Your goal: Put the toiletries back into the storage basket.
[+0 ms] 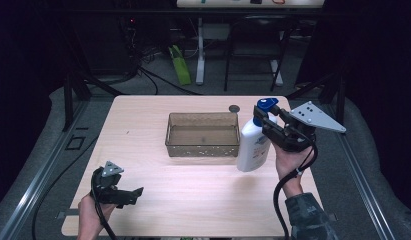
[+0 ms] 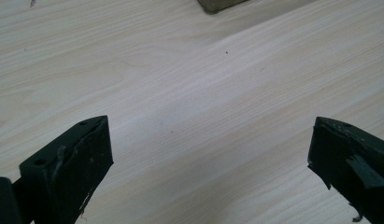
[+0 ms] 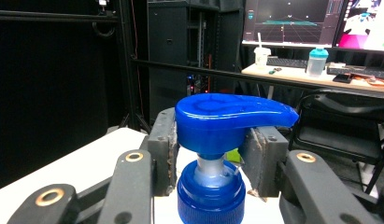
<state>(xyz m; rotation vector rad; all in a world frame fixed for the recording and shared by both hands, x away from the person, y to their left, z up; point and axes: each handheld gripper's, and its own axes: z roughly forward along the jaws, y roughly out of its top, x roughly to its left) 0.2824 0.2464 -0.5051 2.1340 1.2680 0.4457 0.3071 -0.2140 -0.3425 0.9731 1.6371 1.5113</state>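
Right gripper (image 1: pixel 263 116): black, two-jawed, held in the person's right hand (image 1: pixel 288 161) over the right part of the pale wooden table (image 1: pixel 158 200). Clamped on the neck of a white plastic pump bottle with a blue pump head (image 1: pixel 253 145), just under that head. Seen along the jaws in the right gripper view (image 3: pixel 209 154): grey pads pressed against either side of the pump's clear stem, above the ribbed blue collar, with the blue spout lying across the top and pointing to that view's right. Bottle hanging slightly tilted from the grip, base close to the tabletop; touching or just clear of it, cannot tell. White body, blue-and-orange label on the side facing the person; lettering too small to read.

Just beside the bottle, on the side away from the right hand: a translucent brown rectangular plastic bin with perforated walls (image 1: pixel 203 147), resting on the middle of the table. Beyond the gripped pump head, a small dark round disc (image 1: pixel 234 108) near the table's far edge.

Left gripper (image 1: pixel 128 195): black, low over the near left corner of the table, well apart from bottle and bin. Jaws spread wide in the left gripper view (image 2: pixel 210 158), bare wood grain between them, nothing held or touched.
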